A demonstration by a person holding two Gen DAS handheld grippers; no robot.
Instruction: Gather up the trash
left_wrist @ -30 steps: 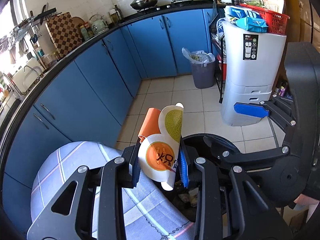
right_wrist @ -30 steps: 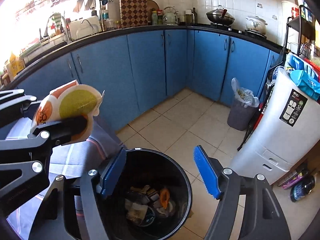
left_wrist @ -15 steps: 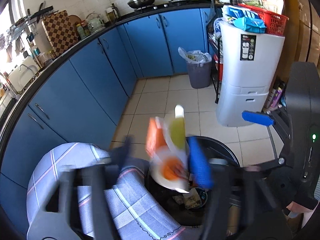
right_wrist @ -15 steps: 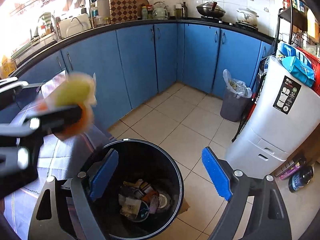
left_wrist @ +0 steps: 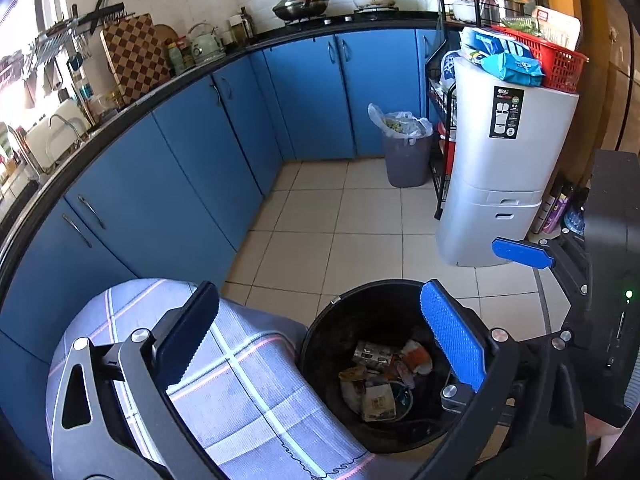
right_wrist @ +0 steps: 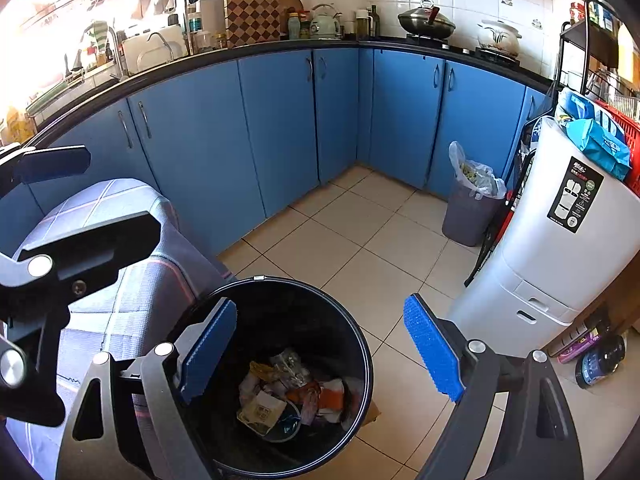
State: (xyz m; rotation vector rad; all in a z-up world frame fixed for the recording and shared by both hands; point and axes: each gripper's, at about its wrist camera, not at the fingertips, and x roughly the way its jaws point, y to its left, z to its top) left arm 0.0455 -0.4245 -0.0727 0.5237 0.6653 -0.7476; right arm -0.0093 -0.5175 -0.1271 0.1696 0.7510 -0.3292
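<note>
A black round trash bin (left_wrist: 320,328) stands on the tiled floor beside a table with a checked grey cloth (left_wrist: 240,380). Wrappers and other trash (left_wrist: 380,376) lie at its bottom, with an orange-and-white wrapper (left_wrist: 416,360) among them. My left gripper (left_wrist: 320,344) is open and empty above the bin's left rim. My right gripper (right_wrist: 324,356) is open and empty over the same bin (right_wrist: 360,344), where the trash (right_wrist: 288,392) shows too. One blue fingertip of the right gripper (left_wrist: 520,254) shows at the right of the left wrist view.
Blue kitchen cabinets (left_wrist: 200,168) run along the left and back. A grey lined waste bin (left_wrist: 404,152) stands in the far corner. A white tall appliance (left_wrist: 504,176) with a red basket (left_wrist: 548,60) on top stands at the right. Bottles (right_wrist: 600,360) lie on the floor beside it.
My left gripper has opened and let go of the orange-and-white wrapper, which has dropped into the black bin. The right gripper has stayed open over the bin.
</note>
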